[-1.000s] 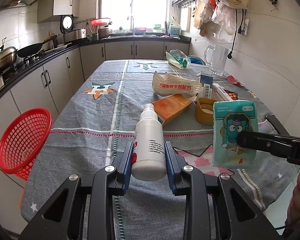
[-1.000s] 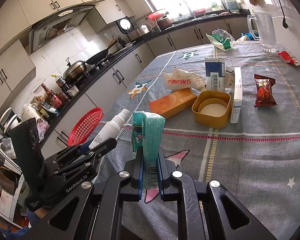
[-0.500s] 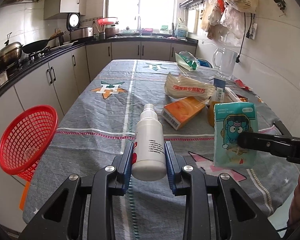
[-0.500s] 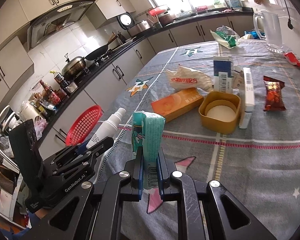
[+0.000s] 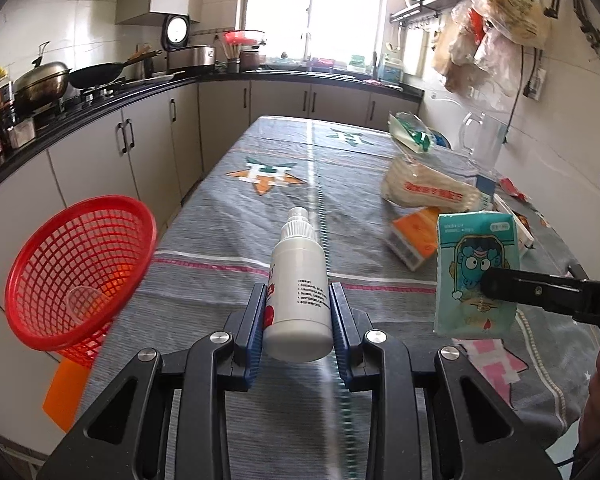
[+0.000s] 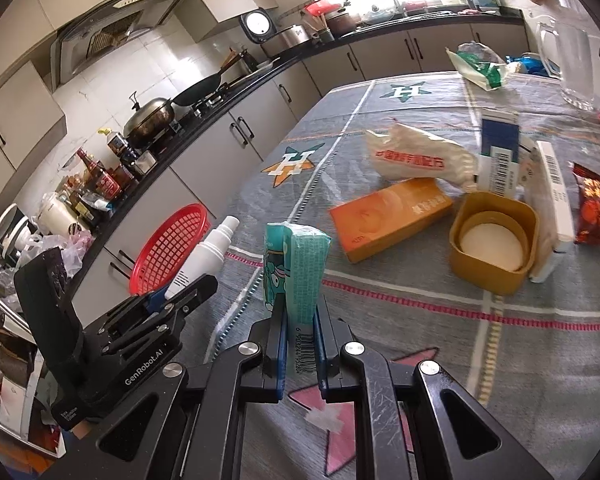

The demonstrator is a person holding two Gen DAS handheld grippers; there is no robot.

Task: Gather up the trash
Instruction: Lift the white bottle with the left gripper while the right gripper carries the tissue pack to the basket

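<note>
Two claws – left (image 5: 298,322), right (image 6: 300,346) – one red basket (image 5: 80,264), one spray bottle (image 5: 298,280), one tissue pack (image 6: 298,268).

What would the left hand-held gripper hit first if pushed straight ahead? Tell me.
Probably the bare tablecloth. The left hand-held gripper, shut on the white spray bottle, aims down at open cloth; depth is unclear.

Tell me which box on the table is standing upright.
The blue and white box with the barcode stands upright; the orange box and the long white box lie flat.
</note>
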